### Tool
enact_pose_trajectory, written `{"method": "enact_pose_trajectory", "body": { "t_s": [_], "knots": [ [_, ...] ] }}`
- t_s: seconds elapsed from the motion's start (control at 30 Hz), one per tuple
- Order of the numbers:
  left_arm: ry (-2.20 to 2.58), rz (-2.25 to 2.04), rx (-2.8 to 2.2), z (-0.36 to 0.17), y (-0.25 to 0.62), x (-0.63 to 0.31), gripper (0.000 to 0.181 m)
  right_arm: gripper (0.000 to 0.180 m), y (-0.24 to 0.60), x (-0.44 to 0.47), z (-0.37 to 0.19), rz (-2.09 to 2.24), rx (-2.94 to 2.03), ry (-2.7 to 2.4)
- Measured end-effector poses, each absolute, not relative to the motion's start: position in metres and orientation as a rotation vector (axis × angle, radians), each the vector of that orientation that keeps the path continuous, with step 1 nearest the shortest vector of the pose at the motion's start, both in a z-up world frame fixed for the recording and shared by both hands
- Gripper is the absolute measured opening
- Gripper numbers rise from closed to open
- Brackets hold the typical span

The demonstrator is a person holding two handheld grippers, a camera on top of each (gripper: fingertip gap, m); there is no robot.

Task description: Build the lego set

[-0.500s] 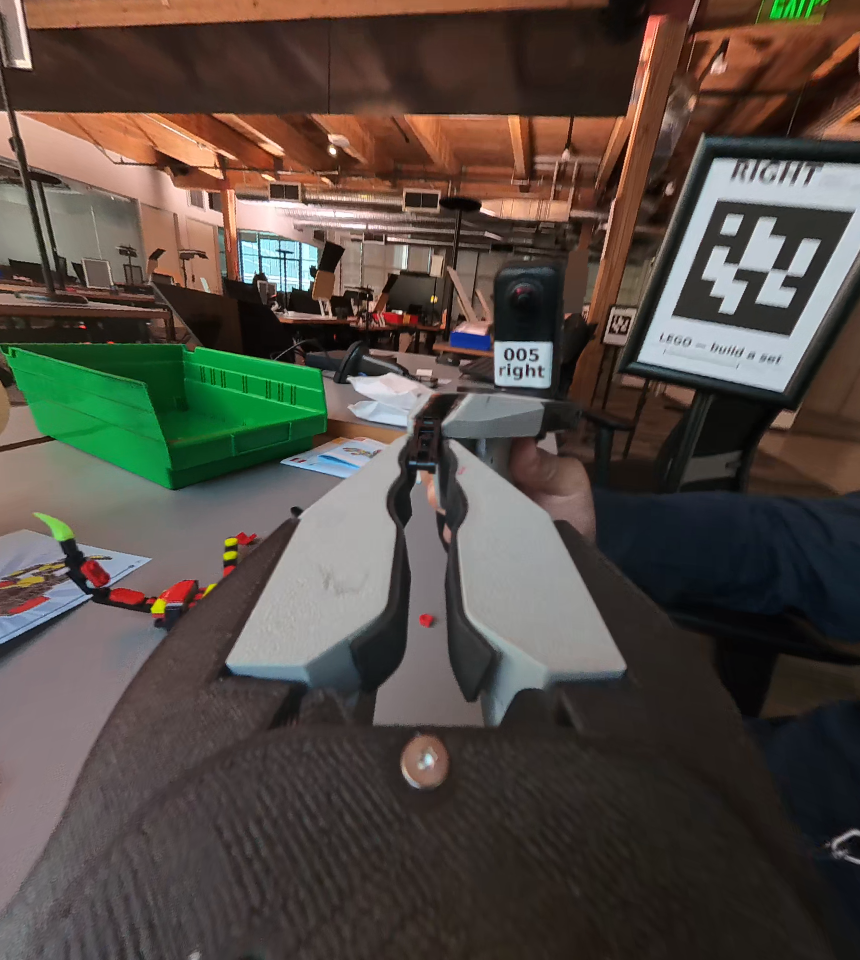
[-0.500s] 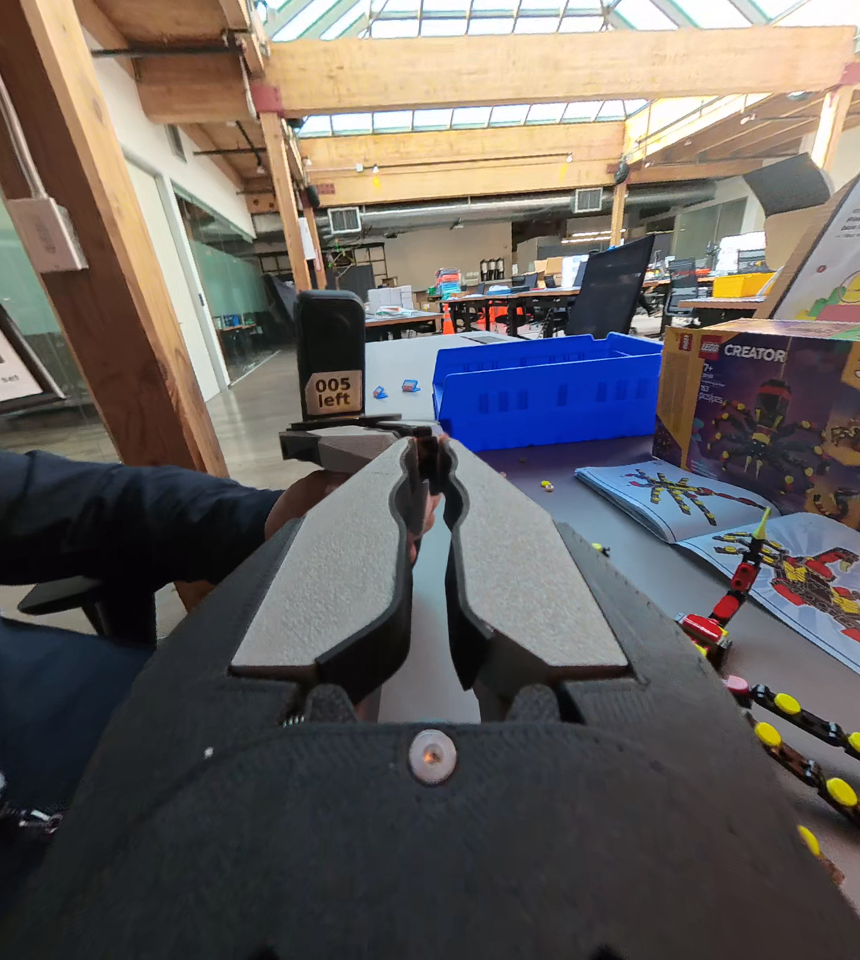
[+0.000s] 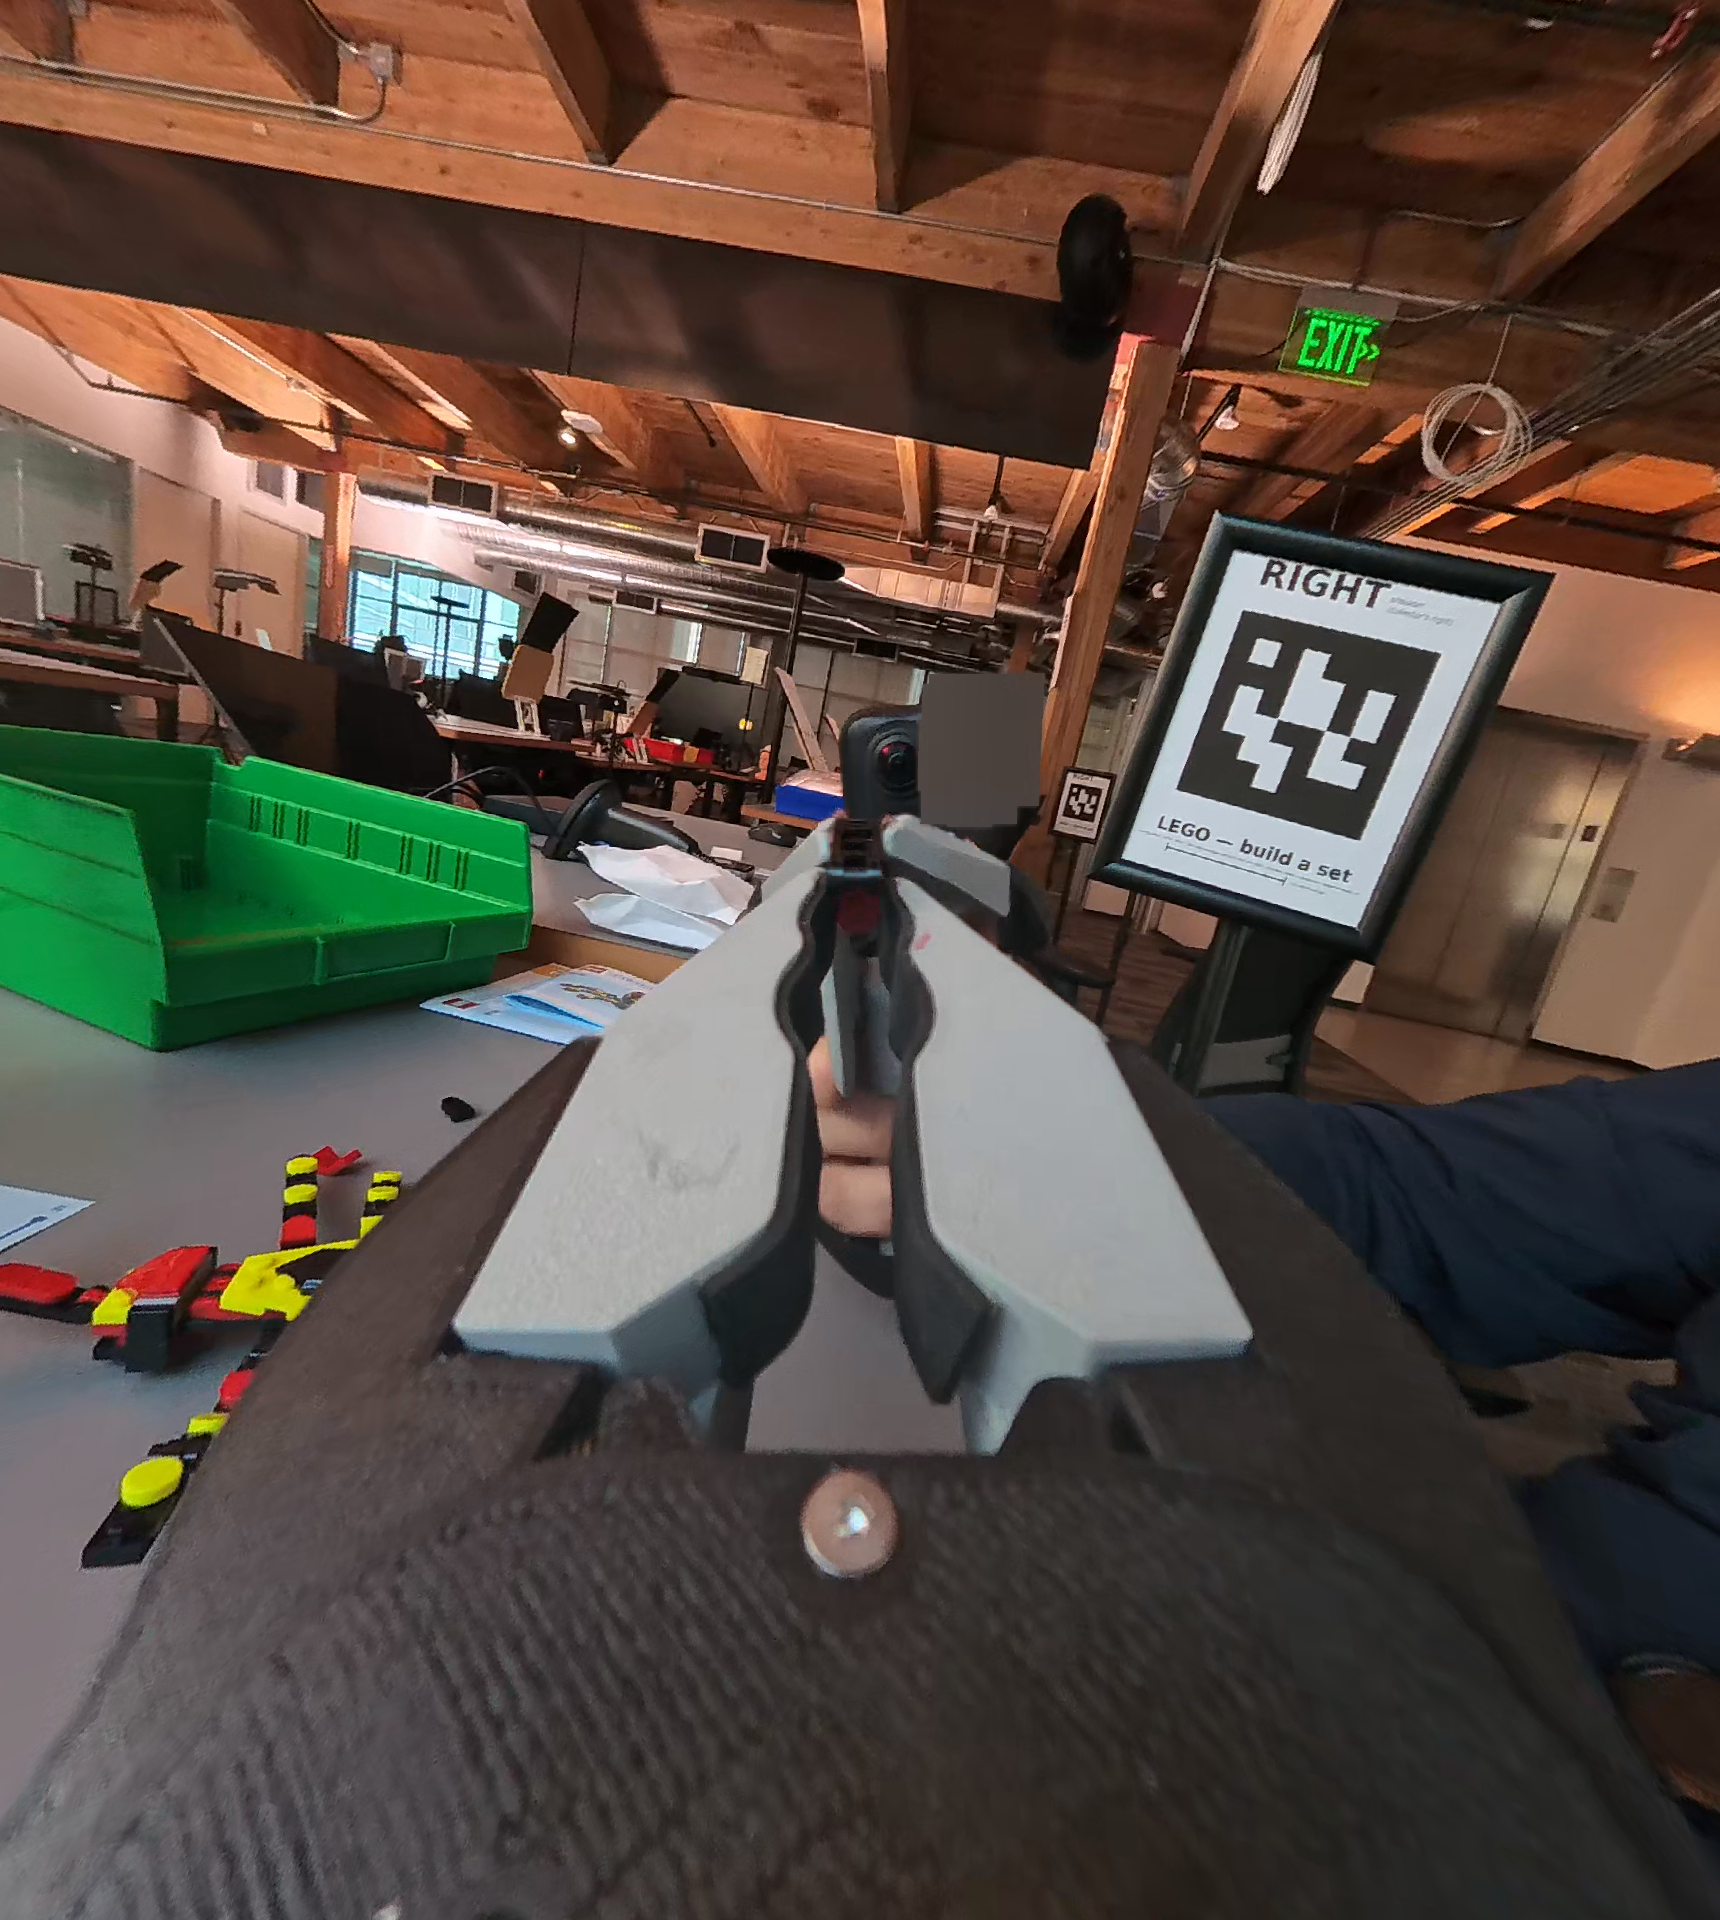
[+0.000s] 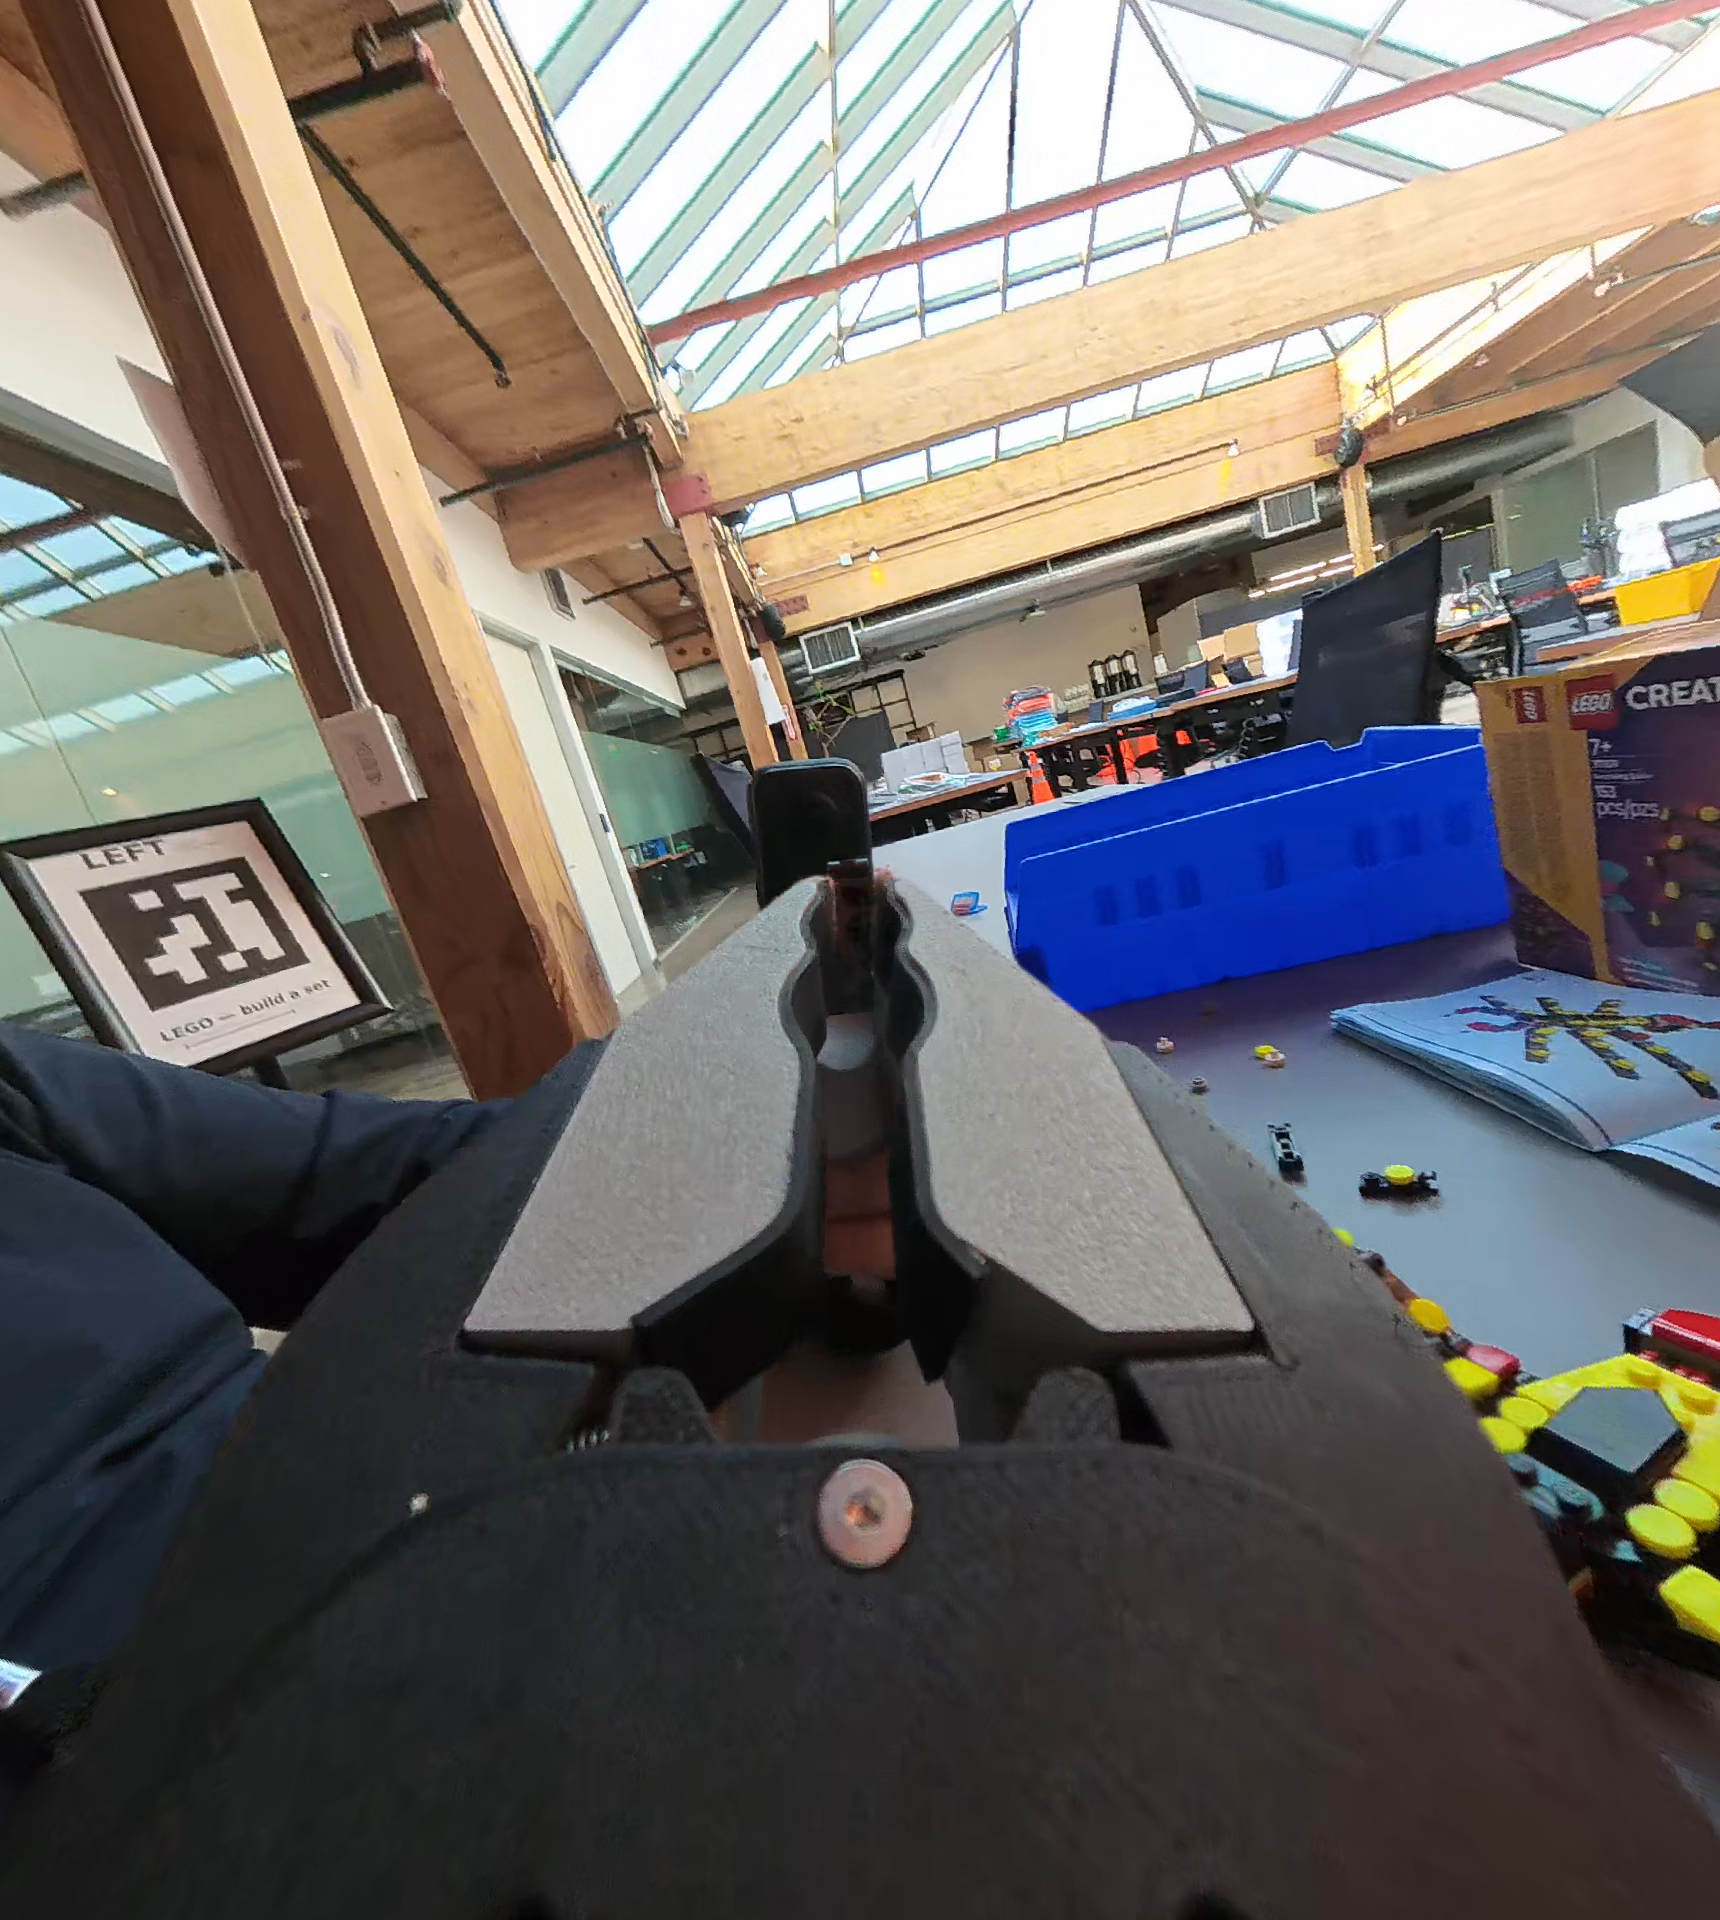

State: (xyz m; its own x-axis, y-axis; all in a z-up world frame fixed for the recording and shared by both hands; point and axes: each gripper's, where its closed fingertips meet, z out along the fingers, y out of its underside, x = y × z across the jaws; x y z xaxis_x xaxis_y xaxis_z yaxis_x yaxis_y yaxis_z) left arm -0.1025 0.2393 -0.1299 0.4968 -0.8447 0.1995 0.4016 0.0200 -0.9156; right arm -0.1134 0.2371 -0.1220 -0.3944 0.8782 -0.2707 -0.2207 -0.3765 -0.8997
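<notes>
Here my left gripper and right gripper meet tip to tip above the table edge, both pinching one slim black lego piece, its long axis upright.

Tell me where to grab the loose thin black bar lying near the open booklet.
Probably mid-length on the black bar, pinched across its narrow width, coming from above: it lies flat on the table, long and thin.
</notes>
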Motion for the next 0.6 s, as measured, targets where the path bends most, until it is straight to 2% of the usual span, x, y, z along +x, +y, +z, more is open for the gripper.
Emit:
{"method": "enact_pose_trajectory", "body": {
  "t_s": [0.27, 0.6],
  "knots": [
    [0.463, -1.026, -1.183, -0.1294, 0.2392, -0.1014, 0.005, 0.003, 0.2378, -0.1113, -0.1207, 2.037, -1.019, -0.965],
    [0.563, -0.878, -1.235, -0.1356, 0.2427, -0.0973, 0.005, 0.003, 0.2392, -0.1090, -0.1282, 1.669, -1.005, -1.224]
  ]
}}
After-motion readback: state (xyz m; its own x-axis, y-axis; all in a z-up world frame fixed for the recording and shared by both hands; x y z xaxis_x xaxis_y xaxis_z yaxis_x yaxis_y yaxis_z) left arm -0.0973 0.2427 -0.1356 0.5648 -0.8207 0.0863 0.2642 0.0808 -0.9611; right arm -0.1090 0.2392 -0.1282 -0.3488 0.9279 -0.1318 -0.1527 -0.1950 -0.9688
